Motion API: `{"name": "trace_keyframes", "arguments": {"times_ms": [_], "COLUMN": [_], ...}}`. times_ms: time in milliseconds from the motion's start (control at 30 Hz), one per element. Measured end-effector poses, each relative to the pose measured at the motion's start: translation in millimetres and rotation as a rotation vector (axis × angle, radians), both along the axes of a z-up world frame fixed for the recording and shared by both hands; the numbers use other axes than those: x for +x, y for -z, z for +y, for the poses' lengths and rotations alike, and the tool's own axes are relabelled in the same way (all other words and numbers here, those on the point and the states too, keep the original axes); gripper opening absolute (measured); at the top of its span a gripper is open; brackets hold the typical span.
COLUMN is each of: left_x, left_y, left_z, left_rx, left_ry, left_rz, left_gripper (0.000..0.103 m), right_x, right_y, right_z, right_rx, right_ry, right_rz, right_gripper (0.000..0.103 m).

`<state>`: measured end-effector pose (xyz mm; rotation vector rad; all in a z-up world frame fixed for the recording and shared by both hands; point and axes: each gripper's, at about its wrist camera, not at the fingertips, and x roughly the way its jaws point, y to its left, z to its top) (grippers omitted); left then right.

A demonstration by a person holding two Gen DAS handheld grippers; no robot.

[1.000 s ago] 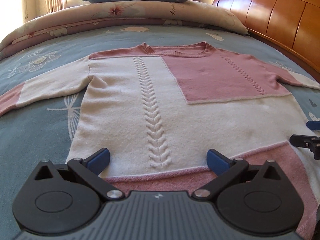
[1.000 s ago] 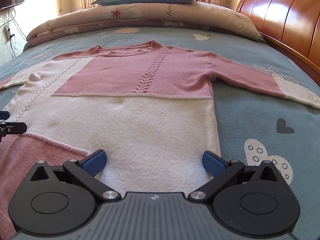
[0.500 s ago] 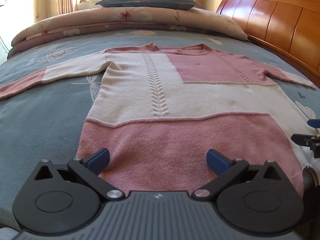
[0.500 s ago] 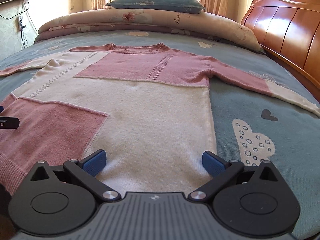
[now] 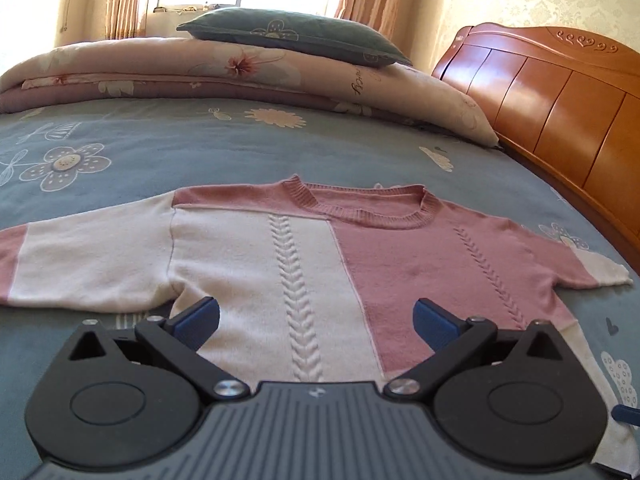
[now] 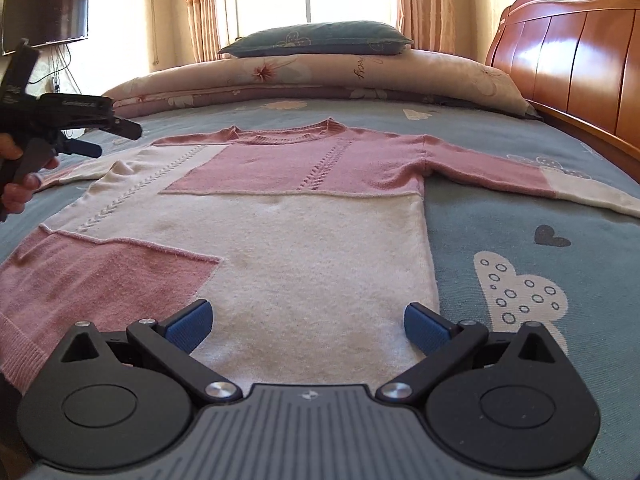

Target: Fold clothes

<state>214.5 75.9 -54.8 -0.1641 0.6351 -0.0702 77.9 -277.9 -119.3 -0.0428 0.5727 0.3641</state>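
Note:
A pink and cream knit sweater lies flat, front up, on the bed with both sleeves spread out. My left gripper hovers open over its chest, close to the left armpit and the cream left sleeve, holding nothing. In the right wrist view the sweater stretches away from me, and my right gripper stands open over the cream lower part near the hem. That view also shows the left gripper at the far left, held in a hand above the left sleeve. The right sleeve lies out to the right.
The blue patterned bed sheet surrounds the sweater. A folded floral quilt with a dark pillow on top lies across the far side. A wooden headboard runs along the right. A television hangs on the left wall.
My left gripper has moved forward from the pink hem to the chest, near the left sleeve. The right gripper has stayed by the hem. Both remain open.

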Motion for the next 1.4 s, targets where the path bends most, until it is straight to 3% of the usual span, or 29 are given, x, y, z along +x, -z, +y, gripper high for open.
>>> {"name": "trace_keyframes", "arguments": {"times_ms": [167, 233, 400, 567, 767, 833, 1133, 1400], "left_x": [22.2, 13.3, -8.3, -40.8, -81.5, -102.4, -153.6, -145.9], "left_y": [35.5, 43.0, 25.6, 11.7, 36.2, 38.8, 43.4, 28.9], "left_z": [18.7, 28.6, 22.7, 1.7, -30.3, -36.7, -52.1, -60.8], "left_rx": [-0.026, -0.048, 0.041, -0.018, -0.015, 0.029, 0.159, 0.184], "left_ry": [-0.070, -0.062, -0.077, -0.018, 0.023, 0.009, 0.016, 0.029], "left_rz": [0.100, 0.073, 0.067, 0.055, 0.136, 0.102, 0.099, 0.052], "left_gripper": [0.102, 0.102, 0.102, 0.102, 0.102, 0.102, 0.102, 0.102], "right_x": [2.2, 1.9, 2.2, 0.8, 0.3, -0.8, -14.4, 18.3], "right_y": [5.2, 6.4, 7.5, 8.1, 7.7, 6.2, -9.1, -49.0], "right_z": [3.5, 5.6, 4.3, 4.8, 6.3, 7.3, 8.6, 0.5], "right_rx": [-0.022, -0.037, -0.029, -0.034, -0.045, -0.057, -0.118, -0.132], "right_ry": [-0.005, -0.009, -0.007, -0.005, 0.000, 0.003, -0.013, -0.016], "right_rz": [-0.026, -0.034, -0.037, -0.042, -0.038, -0.027, 0.102, 0.056], "right_gripper": [0.103, 0.103, 0.103, 0.103, 0.103, 0.103, 0.103, 0.103]}}
